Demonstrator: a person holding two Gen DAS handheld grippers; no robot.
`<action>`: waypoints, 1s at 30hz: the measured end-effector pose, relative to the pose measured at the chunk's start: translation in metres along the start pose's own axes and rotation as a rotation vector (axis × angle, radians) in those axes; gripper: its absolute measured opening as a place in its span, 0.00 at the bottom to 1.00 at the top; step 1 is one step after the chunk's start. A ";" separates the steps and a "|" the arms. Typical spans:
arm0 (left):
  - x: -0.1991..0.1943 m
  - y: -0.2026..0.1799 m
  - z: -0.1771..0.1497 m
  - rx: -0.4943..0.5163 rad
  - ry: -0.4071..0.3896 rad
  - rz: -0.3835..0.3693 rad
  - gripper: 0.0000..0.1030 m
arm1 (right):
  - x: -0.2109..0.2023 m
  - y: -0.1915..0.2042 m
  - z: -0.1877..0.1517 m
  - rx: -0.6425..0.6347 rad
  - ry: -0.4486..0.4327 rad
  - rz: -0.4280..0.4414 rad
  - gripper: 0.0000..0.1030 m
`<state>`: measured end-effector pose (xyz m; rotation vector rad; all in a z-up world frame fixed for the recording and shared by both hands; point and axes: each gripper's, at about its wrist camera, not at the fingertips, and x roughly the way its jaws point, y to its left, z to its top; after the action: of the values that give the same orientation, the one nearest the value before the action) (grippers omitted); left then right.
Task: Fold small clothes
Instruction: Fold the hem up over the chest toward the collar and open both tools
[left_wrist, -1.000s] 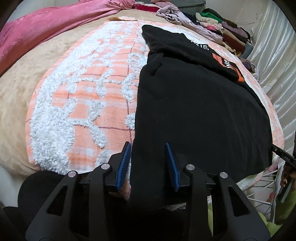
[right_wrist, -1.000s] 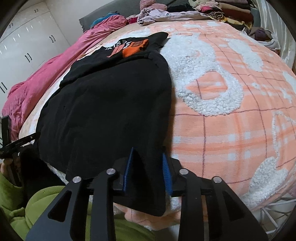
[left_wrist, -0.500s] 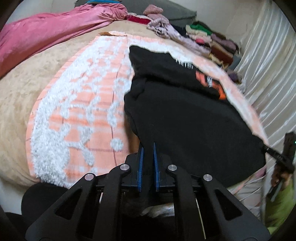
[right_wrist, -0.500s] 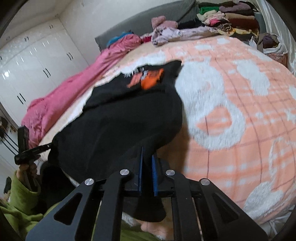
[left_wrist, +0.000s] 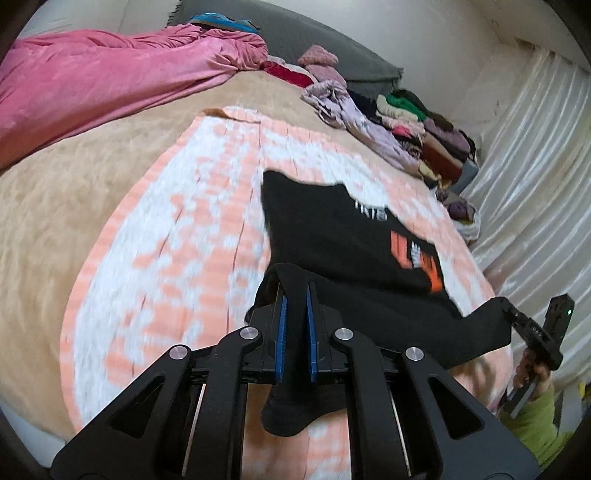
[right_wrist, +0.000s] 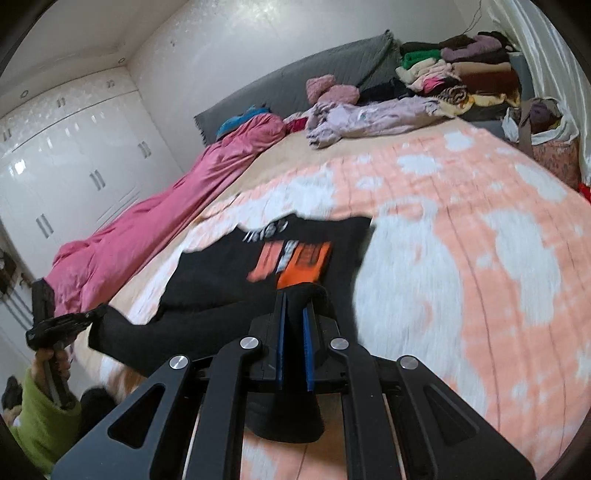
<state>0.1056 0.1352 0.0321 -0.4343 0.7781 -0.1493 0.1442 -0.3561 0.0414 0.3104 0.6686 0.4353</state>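
Both grippers were clamped on the near hem of the black shirt (left_wrist: 343, 236): left gripper (left_wrist: 294, 295) at one corner, right gripper (right_wrist: 293, 301) at the other. The shirt's length ran away across the bed (left_wrist: 110, 177), collar farthest from both.

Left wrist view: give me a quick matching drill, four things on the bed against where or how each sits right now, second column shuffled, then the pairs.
Things:
1. black shirt
2. pink quilt
3. stack of folded clothes
4. left gripper

Place or state:
A. bunched along the far left side of the bed
B. shut on a near corner of cloth
C. piled at the far right, by the curtain
D. spread on the peach-and-white blanket, near edge lifted

Pairs: 1-D, 2-A, 3-C, 4-B
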 end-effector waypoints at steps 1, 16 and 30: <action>0.004 0.001 0.007 -0.008 -0.003 -0.003 0.03 | 0.005 -0.003 0.006 0.006 -0.004 -0.002 0.07; 0.104 0.021 0.061 -0.089 0.049 0.047 0.04 | 0.103 -0.037 0.039 0.049 0.082 -0.154 0.07; 0.048 0.010 0.046 -0.001 -0.098 0.060 0.35 | 0.077 -0.014 0.025 -0.067 0.055 -0.220 0.44</action>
<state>0.1714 0.1448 0.0258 -0.4160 0.6945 -0.0714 0.2184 -0.3352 0.0138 0.1593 0.7316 0.2556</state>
